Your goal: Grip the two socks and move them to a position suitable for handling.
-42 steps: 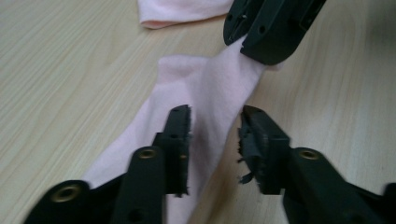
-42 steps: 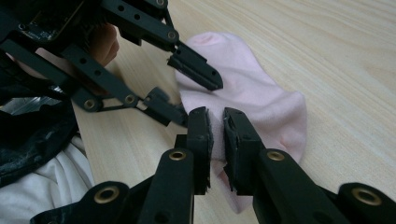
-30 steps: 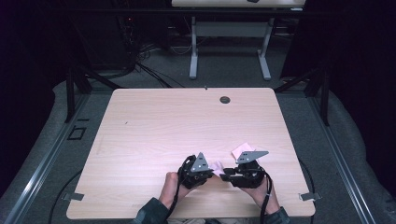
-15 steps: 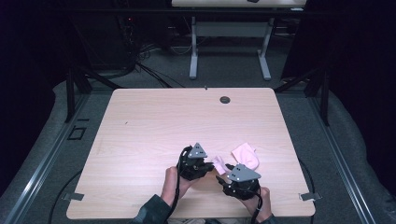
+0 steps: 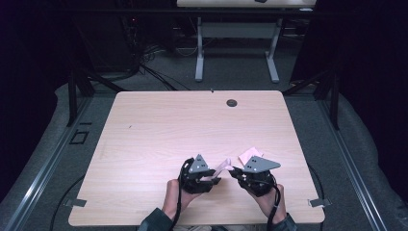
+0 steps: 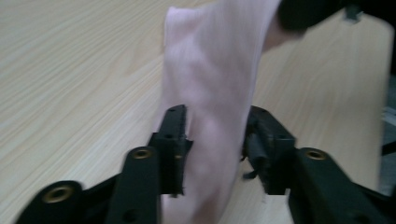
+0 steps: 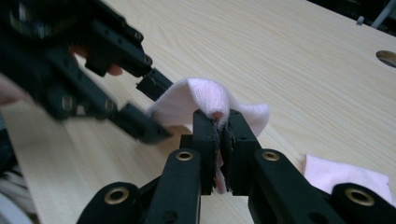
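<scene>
A light wooden table (image 5: 159, 144) is seen from above, with a small round hole (image 5: 232, 102) near its far edge. At the near edge two hands are brought in from below, each wrapped around a black gripper topped by a grey three-cornered plate. The left gripper (image 5: 217, 174) is angled to the right and the right gripper (image 5: 231, 171) to the left, so that their tips nearly meet.

A thin pink cloth (image 5: 222, 166) is stretched between the two tips, lifted off the table. In the right gripper view the right gripper (image 7: 218, 122) is closed tightly on a raised fold of the cloth (image 7: 208, 99), which arches over the jaw tips, and the left gripper (image 7: 152, 105) is seen beyond it at the other edge of the fold. In the left gripper view the cloth (image 6: 212, 88) hangs as a pale band between the jaws of the left gripper (image 6: 214, 133); these are set apart, and through the blur they appear to flank the cloth rather than pinch it.

A second pink cloth (image 5: 250, 155) lies flat on the table just beyond the right gripper, partly hidden by the plate.
</scene>
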{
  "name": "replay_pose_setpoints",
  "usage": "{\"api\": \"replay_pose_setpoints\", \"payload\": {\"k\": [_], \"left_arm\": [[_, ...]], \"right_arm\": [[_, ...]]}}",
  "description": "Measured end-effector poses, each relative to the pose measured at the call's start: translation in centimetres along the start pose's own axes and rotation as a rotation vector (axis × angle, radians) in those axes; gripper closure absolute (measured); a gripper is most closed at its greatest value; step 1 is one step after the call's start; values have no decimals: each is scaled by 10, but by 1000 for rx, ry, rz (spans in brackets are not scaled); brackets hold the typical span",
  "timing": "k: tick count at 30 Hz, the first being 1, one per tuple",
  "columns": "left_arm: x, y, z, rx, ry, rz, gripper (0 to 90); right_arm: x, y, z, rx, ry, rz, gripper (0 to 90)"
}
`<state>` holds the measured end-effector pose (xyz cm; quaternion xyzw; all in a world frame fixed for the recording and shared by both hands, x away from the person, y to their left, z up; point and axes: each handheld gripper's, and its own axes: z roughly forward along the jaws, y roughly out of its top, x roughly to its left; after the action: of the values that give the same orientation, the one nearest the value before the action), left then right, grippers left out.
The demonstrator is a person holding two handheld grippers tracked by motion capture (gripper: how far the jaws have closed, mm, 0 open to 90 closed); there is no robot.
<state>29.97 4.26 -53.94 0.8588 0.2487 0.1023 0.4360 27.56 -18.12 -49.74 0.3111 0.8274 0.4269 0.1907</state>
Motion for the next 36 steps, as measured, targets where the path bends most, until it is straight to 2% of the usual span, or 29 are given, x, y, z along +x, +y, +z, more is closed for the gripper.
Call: {"api": "replay_pose_setpoints", "payload": {"k": [2,3,6,9,11,14,18,20,22,26,27,28,29,30,31,32,33,34,36], "left_arm": [[-5,-8,-3,-19,32,-2,540],[-6,-12,-4,-26,68,1,509],[-7,-23,-8,-58,118,-18,484],[-8,-26,-6,-50,120,-26,477],[-11,-26,-3,-40,100,-19,485],[-12,-27,1,-26,90,-20,575],[-7,-28,-4,-32,73,-26,805],[-3,-25,-12,-17,29,-35,851],[-1,-19,-23,25,-21,-50,865],[-1,-6,-42,137,-150,-60,869],[-1,-6,-42,137,-150,-60,869],[1,-3,-43,187,-190,-88,868],[3,-2,-41,208,-212,-100,867],[7,-4,-36,220,-230,-129,867],[10,-4,-32,240,-223,-139,865],[14,-6,-26,255,-220,-164,865],[17,-7,-22,263,-230,-183,862],[22,-9,-18,278,-238,-207,862],[33,-14,-9,292,-268,-263,856]], "right_arm": [[0,8,-4,25,13,18,847],[1,11,-5,24,16,22,847],[2,19,-10,38,32,48,848],[4,26,-12,40,44,67,847],[6,29,-12,44,40,68,847],[7,32,-13,40,47,77,847],[6,30,-19,40,62,100,846],[4,27,-23,44,67,116,846],[-1,21,-30,58,95,153,845],[-4,6,-48,76,165,241,843],[-6,3,-49,90,185,264,842],[-12,-3,-47,117,198,295,839],[-15,-7,-43,135,192,317,836],[-19,-10,-38,163,187,324,835],[-24,-14,-27,186,171,333,830],[-26,-17,-18,206,154,325,825],[-30,-20,-3,240,117,316,812],[-34,-23,5,258,105,310,800],[-40,-28,26,275,62,294,756]]}}
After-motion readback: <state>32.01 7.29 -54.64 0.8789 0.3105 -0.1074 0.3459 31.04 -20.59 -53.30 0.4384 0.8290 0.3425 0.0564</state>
